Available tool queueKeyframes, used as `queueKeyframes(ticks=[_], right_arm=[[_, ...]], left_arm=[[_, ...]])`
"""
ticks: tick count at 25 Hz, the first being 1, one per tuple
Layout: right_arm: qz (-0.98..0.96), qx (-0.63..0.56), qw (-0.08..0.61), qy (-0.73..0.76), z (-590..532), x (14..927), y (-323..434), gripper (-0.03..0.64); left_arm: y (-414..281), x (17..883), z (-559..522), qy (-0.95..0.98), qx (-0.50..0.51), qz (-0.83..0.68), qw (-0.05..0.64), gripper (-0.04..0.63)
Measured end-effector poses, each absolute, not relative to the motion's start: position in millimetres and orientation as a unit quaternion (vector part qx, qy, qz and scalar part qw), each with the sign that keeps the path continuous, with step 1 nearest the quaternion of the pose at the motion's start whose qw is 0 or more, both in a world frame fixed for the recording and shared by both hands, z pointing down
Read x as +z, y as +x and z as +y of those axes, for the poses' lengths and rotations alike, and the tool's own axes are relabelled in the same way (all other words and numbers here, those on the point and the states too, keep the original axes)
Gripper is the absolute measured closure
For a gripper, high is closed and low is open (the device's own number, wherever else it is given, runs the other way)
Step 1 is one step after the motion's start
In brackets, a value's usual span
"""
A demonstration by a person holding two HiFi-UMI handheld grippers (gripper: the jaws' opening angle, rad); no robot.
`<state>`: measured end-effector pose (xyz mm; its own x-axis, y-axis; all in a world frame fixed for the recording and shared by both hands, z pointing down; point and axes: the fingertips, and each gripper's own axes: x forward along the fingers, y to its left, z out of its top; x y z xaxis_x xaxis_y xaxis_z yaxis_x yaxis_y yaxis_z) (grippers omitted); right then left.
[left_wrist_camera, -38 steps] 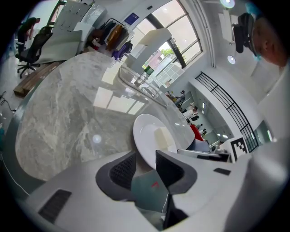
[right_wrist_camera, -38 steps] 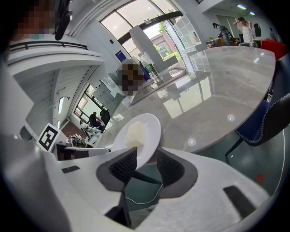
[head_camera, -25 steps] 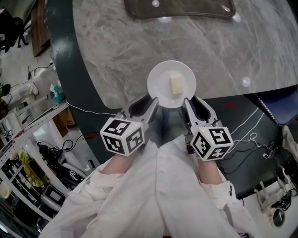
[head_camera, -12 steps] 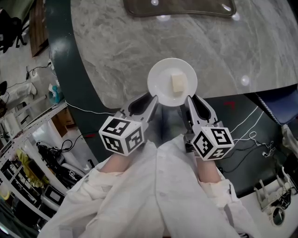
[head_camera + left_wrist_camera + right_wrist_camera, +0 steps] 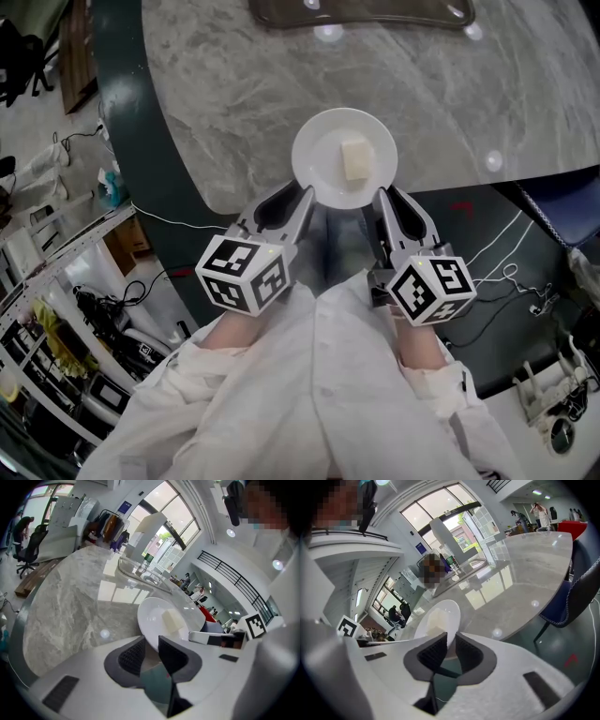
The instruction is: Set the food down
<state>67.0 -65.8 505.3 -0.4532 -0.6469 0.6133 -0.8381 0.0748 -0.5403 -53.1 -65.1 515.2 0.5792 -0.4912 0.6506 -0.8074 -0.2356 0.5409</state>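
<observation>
A white plate (image 5: 319, 159) carries a pale cube of food (image 5: 354, 158) and hangs at the near edge of the grey marble table (image 5: 234, 94). My left gripper (image 5: 302, 195) is shut on the plate's near-left rim; its jaws closed there a moment ago and now hold still. My right gripper (image 5: 386, 195) has just been closing, and its pads pinch the near-right rim. In the left gripper view the plate (image 5: 152, 618) and food (image 5: 171, 619) rise from between that gripper's (image 5: 151, 652) pads. The right gripper view shows the plate (image 5: 440, 613) edge-on in that gripper's (image 5: 451, 649) narrow gap.
A dark glass tray (image 5: 361, 19) lies at the table's far side. Left of the table are shelves and cables (image 5: 66, 309) on the floor. A blue chair (image 5: 562, 211) stands at the right. My white sleeves fill the lower part of the head view.
The plate has shifted slightly away from me, farther over the table. Both grippers followed it, and the right gripper's fingers have drawn closer together on the rim.
</observation>
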Motion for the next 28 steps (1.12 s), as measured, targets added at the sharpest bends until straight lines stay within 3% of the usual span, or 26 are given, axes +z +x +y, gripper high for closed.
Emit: queueKeyframes(ticks=[10, 28], right_arm=[[-0.741, 0.432, 0.093, 0.506, -66.5, 478.9, 65.7, 0.572], [-0.779, 0.382, 0.057, 0.494, -78.2, 422.3, 122.4, 0.572]], left_arm=[[-54.4, 485.7, -65.3, 0.775, 0.158, -0.429, 0.436, 0.502], [1.8, 428.9, -74.8, 0.800, 0.118, -0.446, 0.383, 0.502]])
